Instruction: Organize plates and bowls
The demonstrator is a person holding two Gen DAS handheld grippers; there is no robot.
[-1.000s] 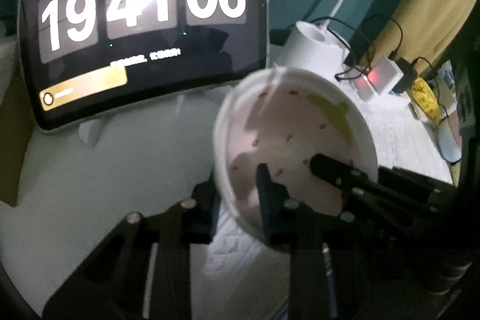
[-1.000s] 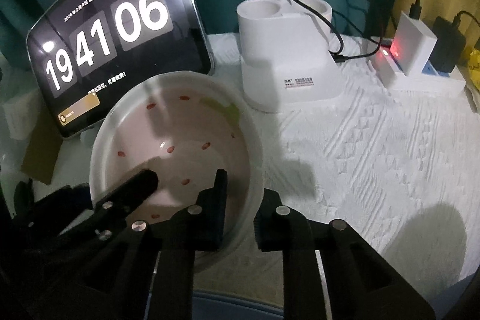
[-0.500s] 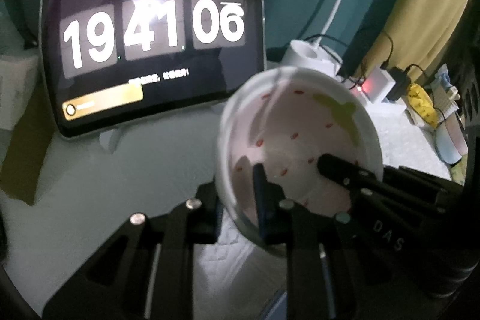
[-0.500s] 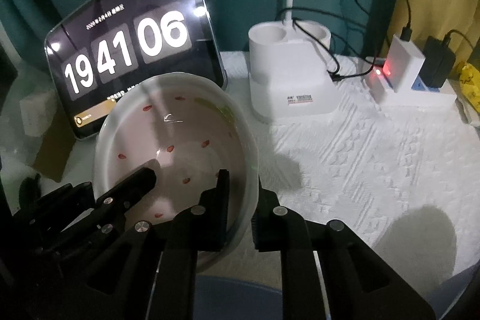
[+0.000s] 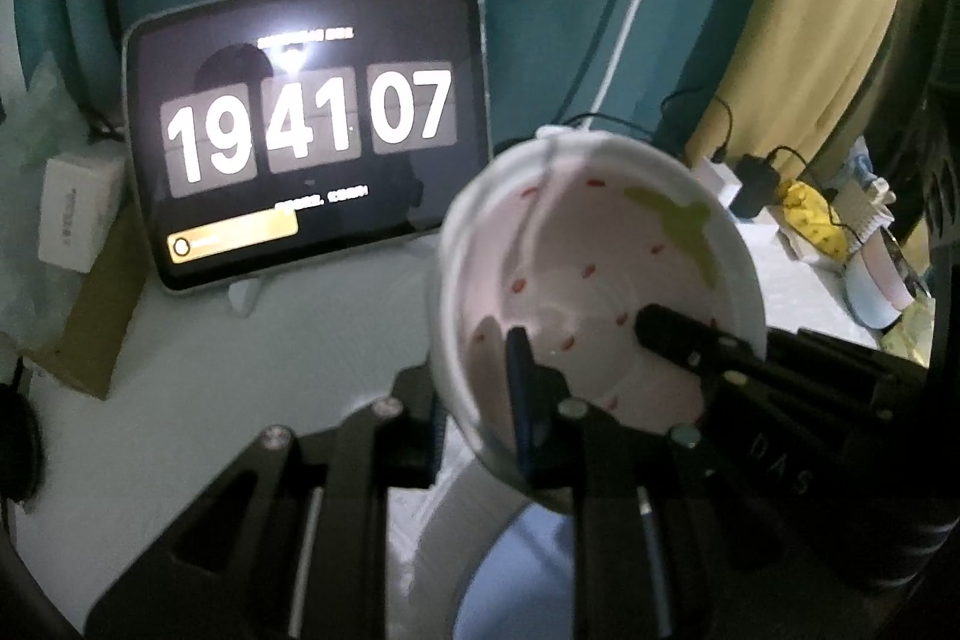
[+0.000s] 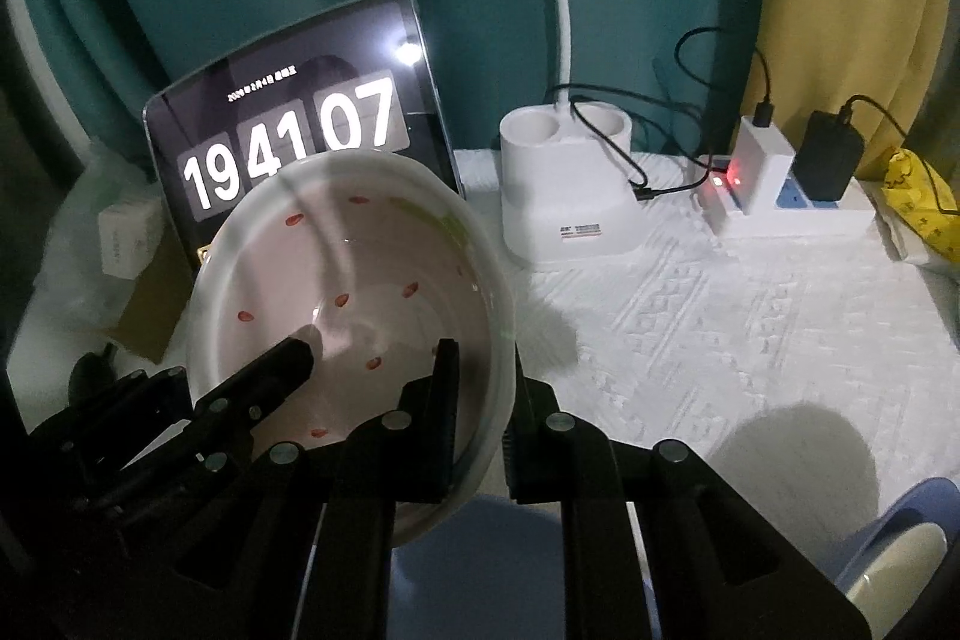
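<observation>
- Holding one bowl [image 5: 600, 292] w/ both grippers, lifted clear of the white cloth [image 6: 720, 316]; it sits lower centre-right in left wrist view, lower left-centre in right wrist view.
- Left gripper [image 5: 480, 400]: jaws narrow, clamped across the bowl's near-left wall, one finger inside, one outside.
- Right gripper [image 6: 480, 400]: same deal on the opposite wall, narrow pinch over the rim, inner finger down in the bowl.
- In each view the other gripper's inner finger pokes into the bowl from the side (right of frame in left view, left of frame in right view).
- Handling, my read: glazed ceramic-looking, white w/ red flecks and a green mark. Stiff, prob. fairly heavy for a rim pinch, slick glaze, chips or breaks if dropped.
- Grip pts: rim wall only, on opposite sides as now. A single-side pinch would likely pivot; keep both on till it's set down.
- Bowl is tilted, mouth toward the cams and somewhat up; rim top overlaps the tablet clock [image 6: 300, 148] in right view.
- Below it: a pale blue dish [image 6: 480, 538] at bottom centre, partly hidden by the fingers. Can't tell if that's the stack target.
- Risk: slip if one hand leads the other; the lamp base [image 6: 570, 196] and power strip [image 6: 798, 208] are well apart at upper right.
</observation>
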